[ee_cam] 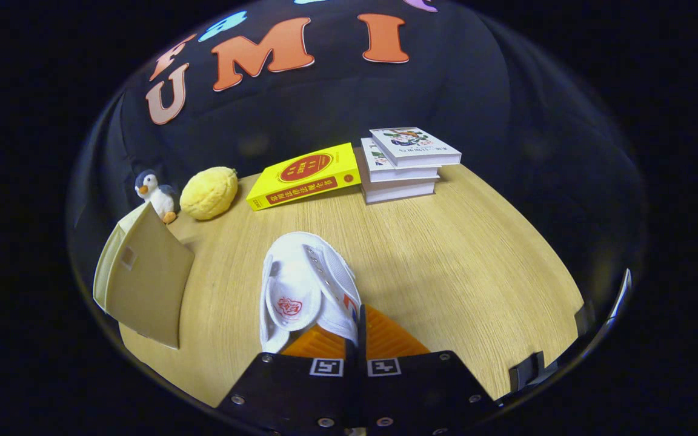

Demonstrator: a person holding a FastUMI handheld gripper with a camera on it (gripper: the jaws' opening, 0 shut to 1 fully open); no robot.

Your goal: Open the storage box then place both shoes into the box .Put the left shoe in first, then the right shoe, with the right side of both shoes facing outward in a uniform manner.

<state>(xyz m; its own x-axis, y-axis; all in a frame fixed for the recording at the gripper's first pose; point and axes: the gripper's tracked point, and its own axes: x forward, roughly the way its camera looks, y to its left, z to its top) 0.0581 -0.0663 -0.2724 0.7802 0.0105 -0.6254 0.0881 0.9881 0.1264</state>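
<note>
A white shoe (309,287) sits right at the gripper (358,339), its opening and insole with a red mark turned up toward the camera and its toe pointing away over the wooden table (446,254). The two fingers are drawn close together and pinch the shoe's side wall near the heel, one finger inside the opening and the other on the outer face, so both press on it. Whether the shoe rests on the table or is lifted just off it cannot be told. To the left of the shoe, well apart from it, stands the beige storage box (143,284), its lid or flap tilted up. Beyond the box, near the table's far edge, a small penguin toy (155,194) stands just beside a yellow plush ball (208,192). Further along the far edge a yellow book (303,175) lies leaning against a stack of white books (406,162).
</note>
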